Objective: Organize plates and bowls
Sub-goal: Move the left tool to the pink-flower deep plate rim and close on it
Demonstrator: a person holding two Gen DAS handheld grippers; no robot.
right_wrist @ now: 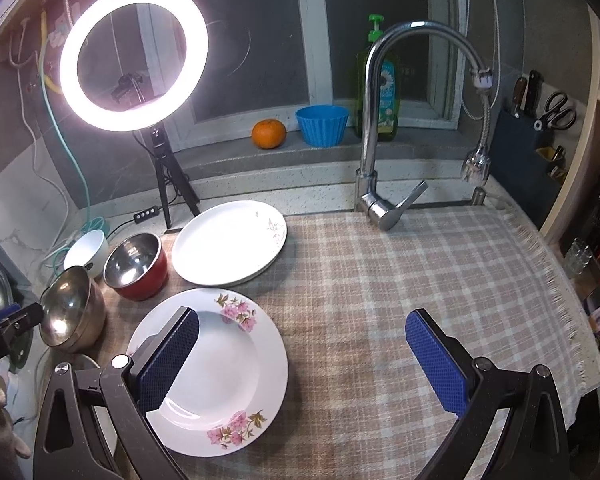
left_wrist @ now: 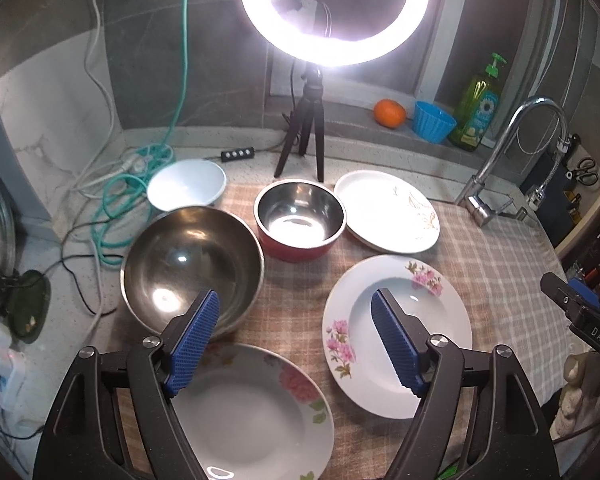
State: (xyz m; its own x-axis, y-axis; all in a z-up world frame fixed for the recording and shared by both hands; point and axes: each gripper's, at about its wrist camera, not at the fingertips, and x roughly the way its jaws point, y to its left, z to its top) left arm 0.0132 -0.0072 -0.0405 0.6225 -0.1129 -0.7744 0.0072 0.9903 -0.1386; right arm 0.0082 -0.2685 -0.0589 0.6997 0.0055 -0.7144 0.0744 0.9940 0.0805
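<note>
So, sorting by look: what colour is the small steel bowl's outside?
Red, around the small steel bowl; the left wrist view shows it best.

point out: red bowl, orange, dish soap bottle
red bowl (left_wrist: 300,216): left wrist view, on its steel inside.
orange (right_wrist: 269,133): right wrist view, middle of the fruit.
dish soap bottle (left_wrist: 478,114): left wrist view, on its green body.

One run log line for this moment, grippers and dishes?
left gripper: open, empty | right gripper: open, empty | plates: three apart, unstacked | bowls: three apart, unstacked | cloth: beneath
</note>
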